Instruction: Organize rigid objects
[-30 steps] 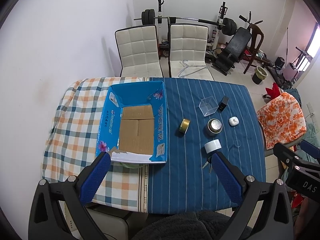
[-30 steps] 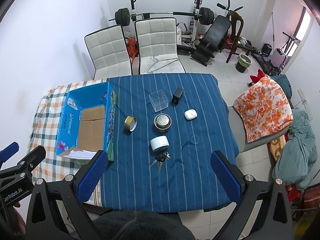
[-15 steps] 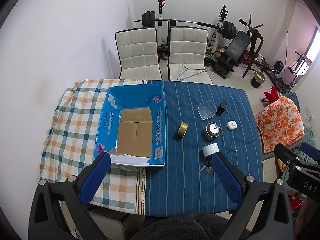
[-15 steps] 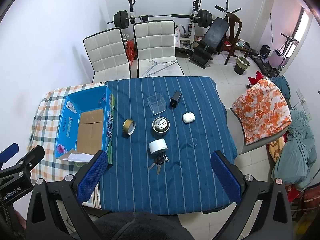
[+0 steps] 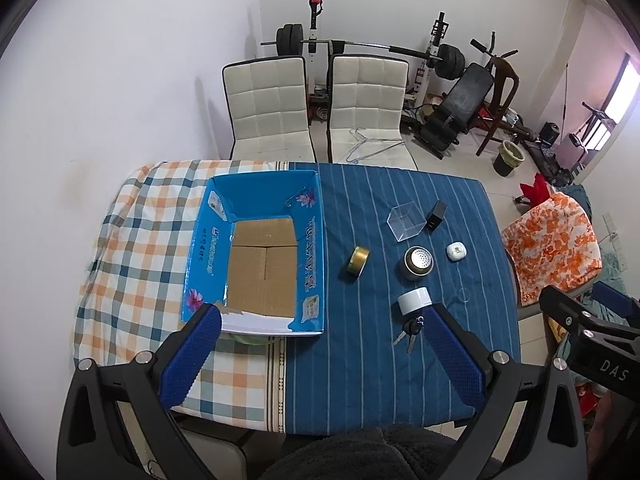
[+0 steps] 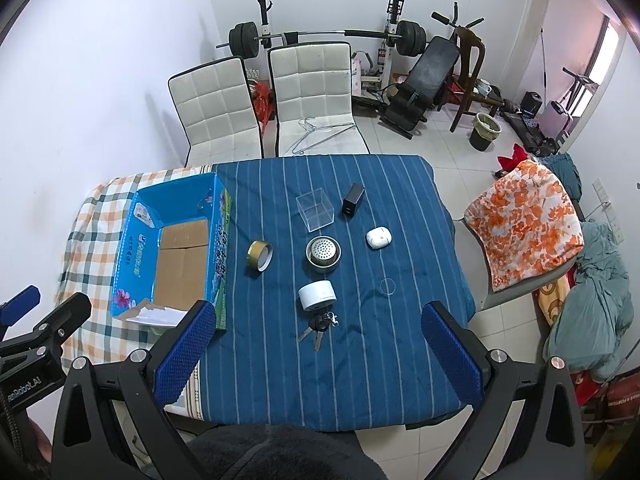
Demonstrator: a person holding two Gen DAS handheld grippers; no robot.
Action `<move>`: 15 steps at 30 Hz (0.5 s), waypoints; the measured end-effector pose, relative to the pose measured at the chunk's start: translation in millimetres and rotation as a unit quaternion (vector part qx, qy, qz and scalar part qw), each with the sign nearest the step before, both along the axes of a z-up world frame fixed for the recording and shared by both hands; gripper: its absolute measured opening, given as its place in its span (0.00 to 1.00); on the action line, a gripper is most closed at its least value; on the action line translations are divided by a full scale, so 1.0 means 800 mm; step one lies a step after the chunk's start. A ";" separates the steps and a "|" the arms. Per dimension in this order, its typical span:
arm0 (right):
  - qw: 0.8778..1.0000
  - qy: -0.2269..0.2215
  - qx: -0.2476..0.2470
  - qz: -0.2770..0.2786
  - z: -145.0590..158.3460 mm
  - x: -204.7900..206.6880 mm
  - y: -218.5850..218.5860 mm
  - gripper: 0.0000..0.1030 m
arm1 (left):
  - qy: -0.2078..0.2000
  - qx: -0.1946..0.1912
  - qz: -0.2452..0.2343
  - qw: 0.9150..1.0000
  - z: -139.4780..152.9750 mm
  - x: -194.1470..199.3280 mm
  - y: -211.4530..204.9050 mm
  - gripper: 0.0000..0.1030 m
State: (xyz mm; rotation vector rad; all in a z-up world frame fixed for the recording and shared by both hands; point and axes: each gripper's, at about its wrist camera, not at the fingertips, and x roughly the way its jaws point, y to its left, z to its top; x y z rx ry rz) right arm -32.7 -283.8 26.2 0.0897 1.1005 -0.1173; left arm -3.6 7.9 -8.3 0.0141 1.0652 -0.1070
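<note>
One box (image 5: 208, 240), perhaps seven small objects (image 6: 318, 294)

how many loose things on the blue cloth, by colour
white: 2, the white round tub and the white earbud case
gold or metal: 3, tape roll, round tin, keys
clear: 1, clear box
black: 1, charger
total: 7

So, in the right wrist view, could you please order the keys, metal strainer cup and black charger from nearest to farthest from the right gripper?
From the right gripper:
1. Keys, just ahead.
2. Metal strainer cup, mid-table.
3. Black charger, far side.
</note>
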 end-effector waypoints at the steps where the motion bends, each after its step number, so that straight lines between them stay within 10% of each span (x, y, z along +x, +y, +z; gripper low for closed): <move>1: 1.000 0.001 0.000 0.000 0.000 0.001 0.000 1.00 | 0.001 -0.001 -0.001 1.000 -0.001 0.000 0.000 1.00; 15: 1.000 0.003 0.000 0.000 -0.004 0.002 0.004 1.00 | -0.004 0.016 0.010 1.000 -0.001 0.006 0.009 1.00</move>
